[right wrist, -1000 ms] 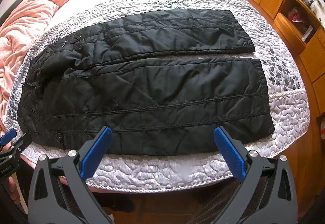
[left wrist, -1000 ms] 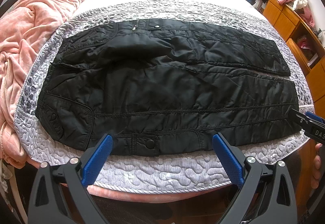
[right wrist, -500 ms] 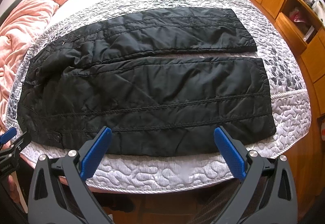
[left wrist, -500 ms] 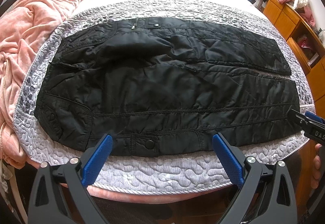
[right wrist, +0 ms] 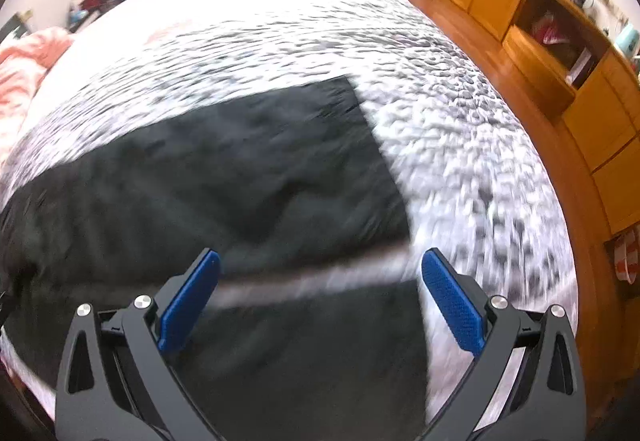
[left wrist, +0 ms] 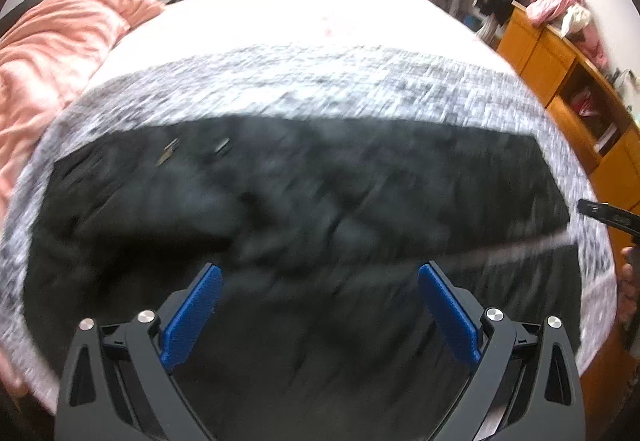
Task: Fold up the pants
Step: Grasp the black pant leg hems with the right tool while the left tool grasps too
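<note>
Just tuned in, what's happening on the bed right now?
A person holds tongs in each hand over black pants spread flat on the quilted bed cover. The left tongs and right tongs are both open and grip nothing. Both views are motion-blurred. No fold is made yet; the legs lie side by side.

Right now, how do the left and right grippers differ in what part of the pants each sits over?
The left gripper sits over the wider waist end of the black pants, where metal fastenings show; the right gripper sits over the leg end, with the pale gap between the legs running between its fingers. The right gripper's outer finger overlaps the quilted bed cover; the left's fingers both overlap pants. Both are open and empty.
</note>
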The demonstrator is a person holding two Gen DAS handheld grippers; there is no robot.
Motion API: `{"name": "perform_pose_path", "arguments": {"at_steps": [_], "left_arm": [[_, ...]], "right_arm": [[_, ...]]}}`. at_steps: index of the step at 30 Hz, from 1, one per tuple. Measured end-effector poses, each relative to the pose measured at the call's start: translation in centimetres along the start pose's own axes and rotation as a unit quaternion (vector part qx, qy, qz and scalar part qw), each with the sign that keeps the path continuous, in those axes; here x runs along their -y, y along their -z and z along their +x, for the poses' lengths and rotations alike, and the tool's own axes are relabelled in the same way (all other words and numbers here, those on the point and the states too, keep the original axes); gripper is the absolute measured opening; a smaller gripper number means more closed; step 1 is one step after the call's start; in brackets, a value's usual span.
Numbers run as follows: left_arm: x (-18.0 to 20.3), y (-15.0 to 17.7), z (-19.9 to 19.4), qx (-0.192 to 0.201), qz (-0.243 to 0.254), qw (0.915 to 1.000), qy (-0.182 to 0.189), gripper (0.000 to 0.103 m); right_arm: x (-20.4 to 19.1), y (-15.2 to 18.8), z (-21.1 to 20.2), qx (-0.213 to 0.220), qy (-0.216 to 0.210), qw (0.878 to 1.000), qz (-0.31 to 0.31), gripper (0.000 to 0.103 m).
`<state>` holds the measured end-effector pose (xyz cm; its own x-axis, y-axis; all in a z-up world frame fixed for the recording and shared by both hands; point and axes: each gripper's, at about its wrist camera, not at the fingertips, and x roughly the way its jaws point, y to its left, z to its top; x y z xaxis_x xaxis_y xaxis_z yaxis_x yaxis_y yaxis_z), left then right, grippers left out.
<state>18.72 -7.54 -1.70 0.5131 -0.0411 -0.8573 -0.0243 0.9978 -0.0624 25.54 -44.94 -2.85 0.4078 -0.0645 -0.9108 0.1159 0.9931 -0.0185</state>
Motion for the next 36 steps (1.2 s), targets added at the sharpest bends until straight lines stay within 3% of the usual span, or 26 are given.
{"name": "perform_pose_path", "arguments": {"at_steps": [7,10,17,19,20,21,25,30,33,36], "left_arm": [[4.2,-5.4,7.2,-0.002,0.002,0.9994,0.035,0.099],[5.3,-6.4,8.9,-0.009,0.003,0.9993,0.037,0.099],[6.1,-7.1,12.3,-0.031,-0.008,0.999,0.03,0.099],[6.3,-7.3,12.7,-0.036,-0.006,0.9989,0.031,0.099],[6.3,-7.5,12.8,-0.035,-0.003,0.999,0.029,0.099],[6.5,-7.6,12.8,-0.032,0.004,0.9991,0.028,0.099],[6.8,-8.9,12.7,-0.02,0.036,0.9981,0.046,0.099],[7.8,-12.1,13.8,-0.012,0.138,0.9829,0.121,0.099],[8.8,-14.4,14.8,-0.014,0.211,0.9647,0.157,0.099],[9.8,-15.8,16.1,-0.044,0.241,0.9466,0.209,0.099]], "right_arm": [[4.2,-7.8,10.5,-0.057,-0.027,0.998,0.009,0.1],[4.0,-8.8,12.9,-0.079,-0.062,0.995,0.001,0.1],[3.7,-8.8,13.9,-0.081,-0.085,0.992,-0.04,0.099],[3.2,-8.3,12.8,-0.059,-0.093,0.991,-0.071,0.072],[2.8,-8.2,12.4,-0.054,-0.102,0.99,-0.079,0.042],[2.8,-7.9,11.7,-0.05,-0.098,0.99,-0.084,0.022],[2.9,-7.0,8.3,-0.018,-0.123,0.986,-0.11,0.01],[4.5,-5.9,3.0,0.043,-0.199,0.971,-0.124,0.01],[4.6,-5.7,0.6,0.071,-0.229,0.961,-0.141,0.01],[4.2,-5.7,-1.0,0.092,-0.247,0.952,-0.154,0.01]]}}
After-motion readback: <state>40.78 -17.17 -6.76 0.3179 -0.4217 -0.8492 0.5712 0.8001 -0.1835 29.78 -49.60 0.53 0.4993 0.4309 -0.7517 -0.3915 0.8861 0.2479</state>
